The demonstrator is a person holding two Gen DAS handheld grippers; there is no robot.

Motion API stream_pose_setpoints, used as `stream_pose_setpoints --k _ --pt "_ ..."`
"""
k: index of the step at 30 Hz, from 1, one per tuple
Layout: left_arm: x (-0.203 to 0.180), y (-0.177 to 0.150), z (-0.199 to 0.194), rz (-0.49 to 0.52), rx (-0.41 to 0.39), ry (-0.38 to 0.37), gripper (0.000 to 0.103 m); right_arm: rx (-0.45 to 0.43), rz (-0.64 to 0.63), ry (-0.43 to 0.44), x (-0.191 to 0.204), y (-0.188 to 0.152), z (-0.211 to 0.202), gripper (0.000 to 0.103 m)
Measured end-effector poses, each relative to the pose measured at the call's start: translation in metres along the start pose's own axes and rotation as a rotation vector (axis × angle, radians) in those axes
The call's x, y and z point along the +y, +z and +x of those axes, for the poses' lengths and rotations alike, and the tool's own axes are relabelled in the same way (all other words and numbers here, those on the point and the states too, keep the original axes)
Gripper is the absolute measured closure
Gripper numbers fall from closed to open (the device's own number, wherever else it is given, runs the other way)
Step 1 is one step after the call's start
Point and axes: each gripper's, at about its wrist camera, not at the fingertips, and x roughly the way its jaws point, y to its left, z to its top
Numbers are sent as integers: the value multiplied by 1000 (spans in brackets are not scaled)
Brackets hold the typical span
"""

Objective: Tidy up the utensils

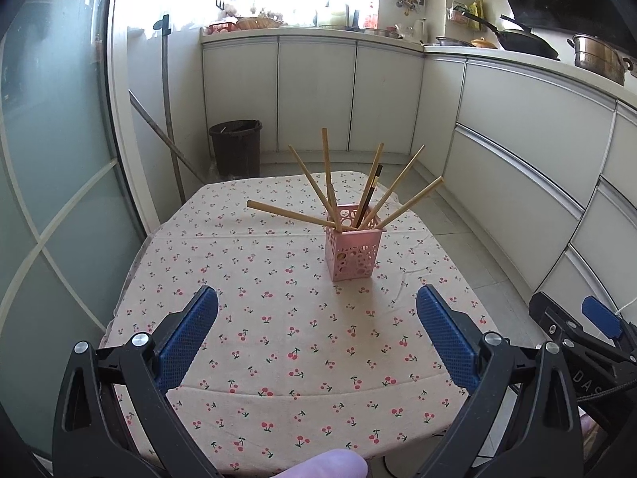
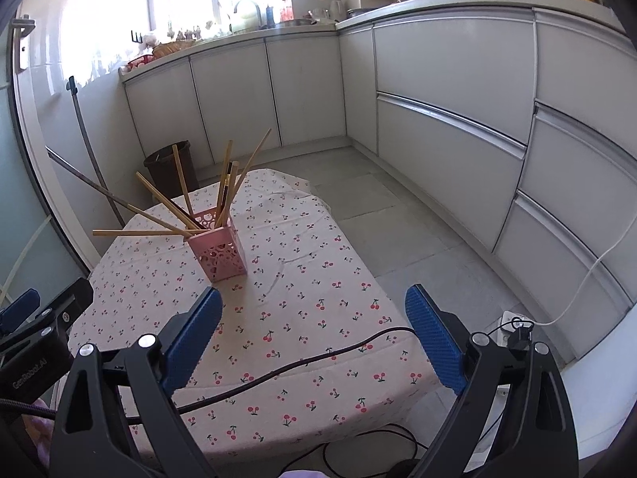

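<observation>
Readable text on my feeds: "GenRobot.AI" on the left claw's black body, seen at the left edge of the right wrist view; "DAS" on the right claw's body, cut off at the right edge of the left wrist view.

Room is a kitchen: frosted glass door far left, a mop handle point(image 1: 167, 111) leaning by it, dark woven waste bin point(image 1: 235, 147) on the grey tile floor, white cabinets point(image 1: 314, 91) wrapping round to the right, pans on top of them.

Worktop point(image 1: 278, 338) is a small table under a cream cloth printed with red cherries. Pink perforated plastic square holder point(image 1: 353, 250) stands upright mid-cloth, far side of centre, with the light wooden chopsticks point(image 1: 392, 187) plus one dark one fanned out in it.

Left claw point(image 1: 317, 334) spread wide, blue ribbed pads empty, hovering over the near cloth, well short of the holder. Right claw point(image 2: 313, 336) likewise spread wide, empty, over the cloth's right part; a black cable point(image 2: 302, 362) runs across the cloth beneath it.
</observation>
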Motion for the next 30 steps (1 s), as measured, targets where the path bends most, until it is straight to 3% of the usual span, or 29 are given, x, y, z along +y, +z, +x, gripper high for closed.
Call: stream_pose_setpoints --k 30 --pt "-2 -2 6 0 14 16 7 23 25 10 -2 -3 5 12"
